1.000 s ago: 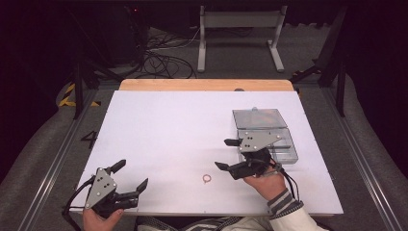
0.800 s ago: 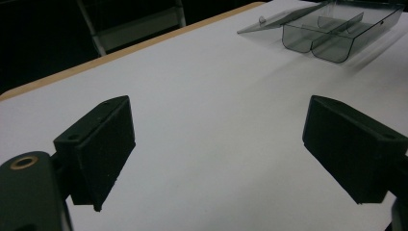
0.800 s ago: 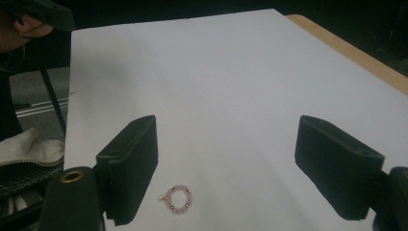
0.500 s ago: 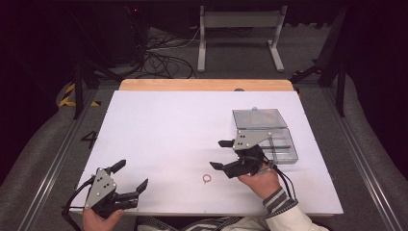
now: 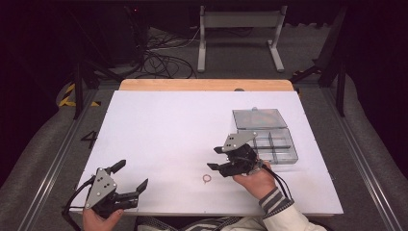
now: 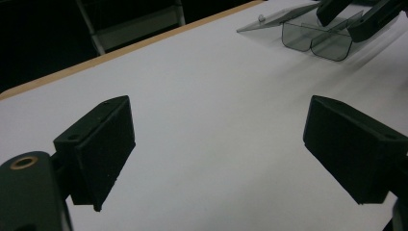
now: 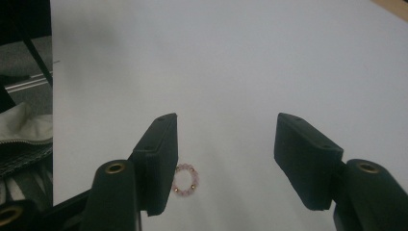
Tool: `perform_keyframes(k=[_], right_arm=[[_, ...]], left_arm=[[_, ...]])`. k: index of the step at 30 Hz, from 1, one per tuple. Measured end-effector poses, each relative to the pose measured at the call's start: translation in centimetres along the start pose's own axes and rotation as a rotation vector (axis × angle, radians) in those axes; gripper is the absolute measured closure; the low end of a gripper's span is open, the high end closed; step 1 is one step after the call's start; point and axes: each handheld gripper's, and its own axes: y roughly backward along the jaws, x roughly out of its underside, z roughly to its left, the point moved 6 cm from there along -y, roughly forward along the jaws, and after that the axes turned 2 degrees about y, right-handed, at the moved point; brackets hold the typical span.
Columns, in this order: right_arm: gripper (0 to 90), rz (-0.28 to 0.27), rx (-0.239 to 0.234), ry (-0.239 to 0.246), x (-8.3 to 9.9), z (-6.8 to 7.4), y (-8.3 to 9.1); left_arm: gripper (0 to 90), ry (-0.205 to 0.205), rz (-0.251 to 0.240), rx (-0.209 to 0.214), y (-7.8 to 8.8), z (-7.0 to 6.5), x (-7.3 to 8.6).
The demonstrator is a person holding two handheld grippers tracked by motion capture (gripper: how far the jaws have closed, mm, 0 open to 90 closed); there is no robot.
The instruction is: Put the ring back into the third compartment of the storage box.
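A small ring of pink and gold beads point(image 5: 207, 178) lies on the white table top point(image 5: 173, 125) near the front. My right gripper point(image 5: 215, 159) hangs open just right of it and slightly above. In the right gripper view the bead ring point(image 7: 185, 180) sits low between the jaws, close against the left one, and my right gripper point(image 7: 225, 144) holds nothing. My left gripper point(image 5: 131, 174) rests open at the front left corner with nothing between its jaws. In the left gripper view my left gripper point(image 6: 219, 139) looks across bare table.
A clear plastic compartment box point(image 5: 273, 143) with its lid point(image 5: 259, 118) folded back stands at the right, just behind the right gripper. It is also seen far off as the clear box point(image 6: 312, 36). A wooden strip point(image 5: 207, 85) edges the table's far side.
My right gripper has moved left and forward, away from the box and toward the bead ring. The left gripper has stayed put.
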Motion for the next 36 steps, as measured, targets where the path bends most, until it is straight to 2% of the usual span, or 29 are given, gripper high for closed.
perform_keyframes(k=[21,29,36], right_arm=[[53.9,0.178,-0.047,0.005,1.3,0.9,-3.4],[56.5,0.234,-0.061,0.010,1.9,1.2,-4.6],[57.3,0.260,-0.074,0.016,2.2,1.4,-5.3]], left_arm=[[11.4,0.004,-0.001,0.005,0.1,-0.1,0.0],[11.4,0.003,-0.002,0.005,0.1,-0.1,0.0],[11.4,0.001,-0.003,0.005,0.1,-0.1,0.0]])
